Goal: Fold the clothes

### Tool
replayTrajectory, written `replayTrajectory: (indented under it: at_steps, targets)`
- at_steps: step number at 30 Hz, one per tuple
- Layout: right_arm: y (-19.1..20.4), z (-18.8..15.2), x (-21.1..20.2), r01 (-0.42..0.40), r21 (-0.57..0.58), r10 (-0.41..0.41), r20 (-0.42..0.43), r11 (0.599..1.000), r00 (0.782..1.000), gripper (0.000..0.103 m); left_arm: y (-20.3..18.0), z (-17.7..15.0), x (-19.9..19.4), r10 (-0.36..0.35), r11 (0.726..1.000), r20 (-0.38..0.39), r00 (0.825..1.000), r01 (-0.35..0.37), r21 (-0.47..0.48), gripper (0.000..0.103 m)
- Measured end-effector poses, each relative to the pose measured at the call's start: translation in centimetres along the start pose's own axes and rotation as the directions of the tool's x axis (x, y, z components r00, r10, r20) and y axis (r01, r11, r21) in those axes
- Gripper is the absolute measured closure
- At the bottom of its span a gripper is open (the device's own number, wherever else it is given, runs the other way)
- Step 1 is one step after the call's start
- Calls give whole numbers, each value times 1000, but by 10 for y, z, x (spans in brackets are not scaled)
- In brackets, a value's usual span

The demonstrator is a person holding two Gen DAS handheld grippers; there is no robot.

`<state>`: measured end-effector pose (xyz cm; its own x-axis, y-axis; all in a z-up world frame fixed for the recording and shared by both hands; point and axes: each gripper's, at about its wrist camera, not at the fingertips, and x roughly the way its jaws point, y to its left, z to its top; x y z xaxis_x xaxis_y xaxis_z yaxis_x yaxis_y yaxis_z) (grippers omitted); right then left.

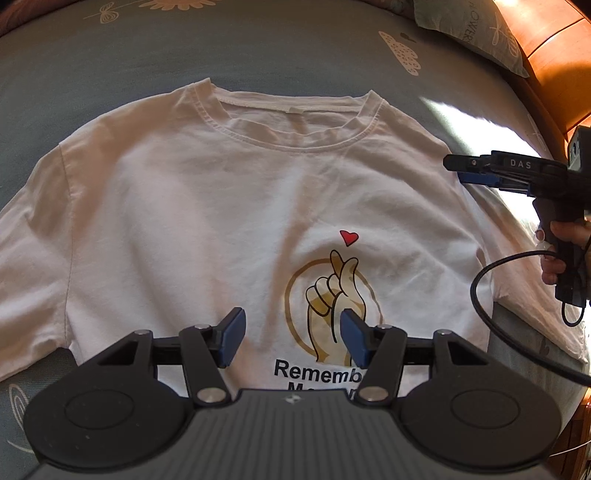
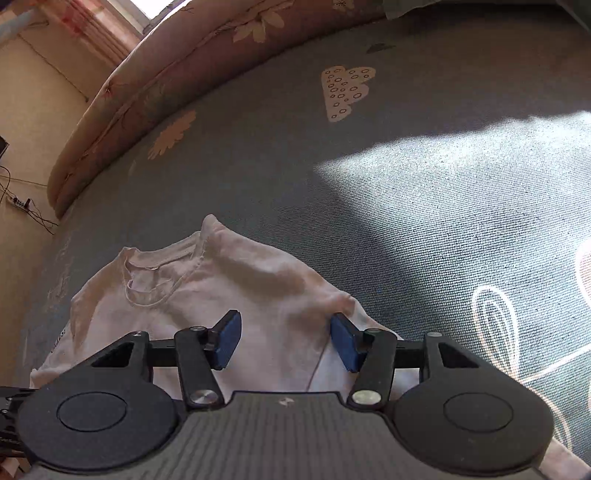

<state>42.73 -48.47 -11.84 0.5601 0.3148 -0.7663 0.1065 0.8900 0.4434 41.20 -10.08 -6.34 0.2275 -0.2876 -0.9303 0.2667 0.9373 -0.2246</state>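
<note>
A grey-blue patterned bedspread [image 2: 406, 206] carries a white T-shirt [image 1: 207, 221] spread flat, printed "Rememb…" — wide bare cloth beyond its collar — while the left gripper [image 1: 291, 339] and the right gripper [image 2: 284, 341], marked "DAS", hover over it, jaws apart and empty.

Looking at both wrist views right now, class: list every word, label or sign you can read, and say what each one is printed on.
"Rememb": first line of black print on the white cotton T-shirt, cut off by the left claw.
"M...": second line beneath it, mostly hidden.
"DAS": white letters on the black right claw.
"...OWERS": on the grey patterned pillow, start out of view.
Black print at the T-shirt's edge in the right wrist view: too small to read.
</note>
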Motion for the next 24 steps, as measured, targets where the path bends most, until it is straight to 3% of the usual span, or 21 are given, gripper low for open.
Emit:
replayTrajectory:
  at_steps: [4,9,14,19,24]
  targets:
    - [13,9,-2,47,-46,-46,36,998,998,42,2,1,-4,7,1000,14,1000,-7,-2,45]
    - [48,13,-14,31,-148,-24,44,989,999,40,12,-2,-6,17,999,18,1000,-16,-28,45]
    - [63,21,35,63,-226,-62,11,972,998,40,17,-7,-13,17,999,29,999,-16,-38,45]
    - [53,40,27,117,-98,-108,96,988,990,41,32,-19,-27,53,998,43,998,-51,-47,45]
    - [65,9,-14,59,-119,-55,41,991,998,36,54,-31,-42,54,986,70,996,-43,-160,45]
